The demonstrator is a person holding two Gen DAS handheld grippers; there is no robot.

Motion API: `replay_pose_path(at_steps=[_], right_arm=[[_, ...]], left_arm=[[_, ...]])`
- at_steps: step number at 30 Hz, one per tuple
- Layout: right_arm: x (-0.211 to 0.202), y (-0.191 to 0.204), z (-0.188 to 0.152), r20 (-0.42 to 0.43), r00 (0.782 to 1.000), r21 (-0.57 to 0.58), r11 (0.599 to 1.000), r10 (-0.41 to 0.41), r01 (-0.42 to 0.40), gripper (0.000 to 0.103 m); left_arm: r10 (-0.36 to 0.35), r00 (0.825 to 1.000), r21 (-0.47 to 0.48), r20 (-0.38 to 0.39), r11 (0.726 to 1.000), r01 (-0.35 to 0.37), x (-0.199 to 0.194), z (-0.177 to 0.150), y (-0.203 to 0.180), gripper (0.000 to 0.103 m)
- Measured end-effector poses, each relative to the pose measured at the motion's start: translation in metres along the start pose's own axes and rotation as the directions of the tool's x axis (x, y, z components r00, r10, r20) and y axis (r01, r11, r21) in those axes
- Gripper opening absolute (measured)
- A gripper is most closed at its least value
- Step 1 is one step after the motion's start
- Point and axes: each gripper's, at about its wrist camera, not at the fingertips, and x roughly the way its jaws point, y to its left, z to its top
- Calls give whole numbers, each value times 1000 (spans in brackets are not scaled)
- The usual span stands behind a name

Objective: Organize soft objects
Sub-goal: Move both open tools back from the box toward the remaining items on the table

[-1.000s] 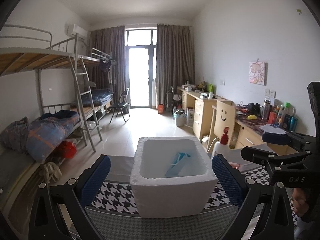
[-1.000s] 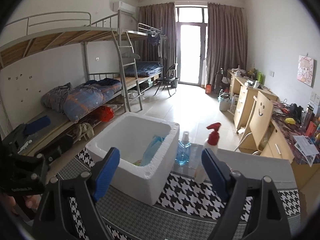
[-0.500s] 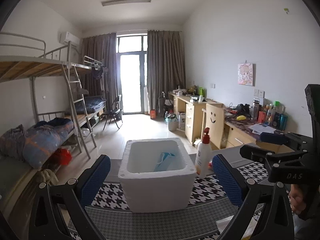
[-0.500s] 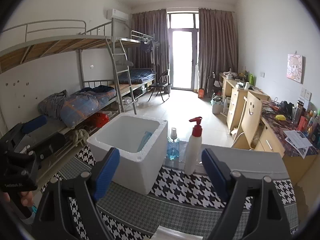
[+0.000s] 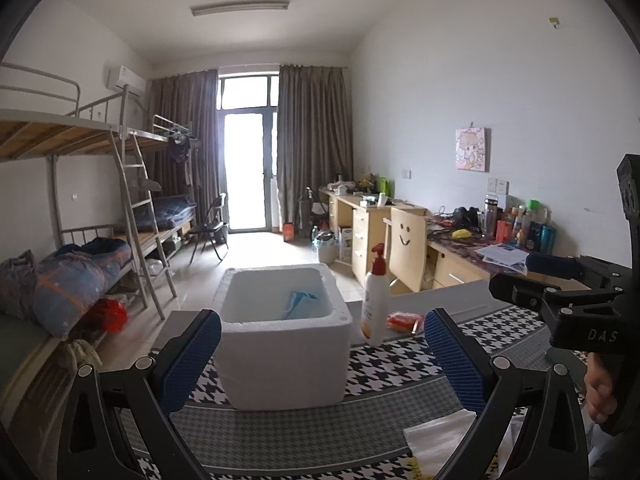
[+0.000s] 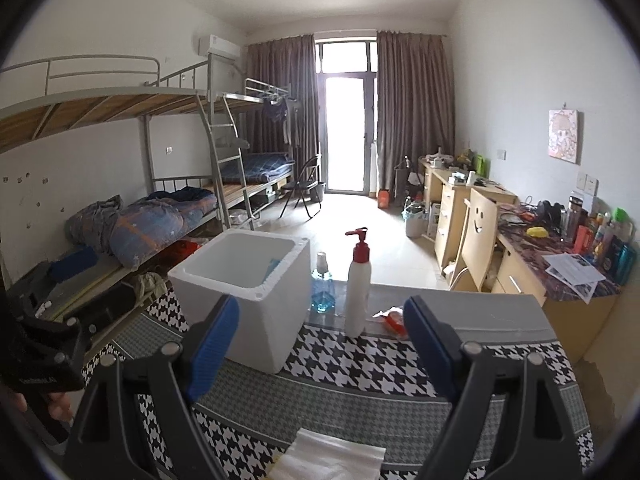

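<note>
Both grippers are held above the near edge of a table covered with a checked cloth (image 6: 360, 360). The left gripper (image 5: 322, 356) has its jaws spread wide and holds nothing. The right gripper (image 6: 320, 344) is likewise wide open and empty.

A white foam box (image 5: 280, 344) stands on the cloth ahead of the left gripper. 1 blue soft item (image 5: 300, 304) already lies inside it, against the right wall.

The next soft item, a white folded cloth or tissue pack (image 6: 332, 456), lies at the near edge of the table, just below the right gripper; which of the 2 it is cannot be told. Expected handling: light, limp, easily crushed, and liable to sag or unfold when lifted. Grip it across the middle of 1 folded edge.

A pump bottle (image 6: 357, 288), a blue spray bottle (image 6: 322, 288) and a red packet (image 6: 390, 318) stand beside the box.
</note>
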Motion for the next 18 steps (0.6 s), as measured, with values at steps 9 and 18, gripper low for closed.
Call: replay_pose_path(at_steps=[9,18], right_arm=[[-9,-2,-10,22,1000,24,1000,-10,9,87],[-22,-4,-23,45,997,10,998,-57,57,88]], left_arm=[[-28,1000,7,0,1000,28,-5,-7,-10,102],[-56,998,20,16,998,56,-8,-19,-23,102]])
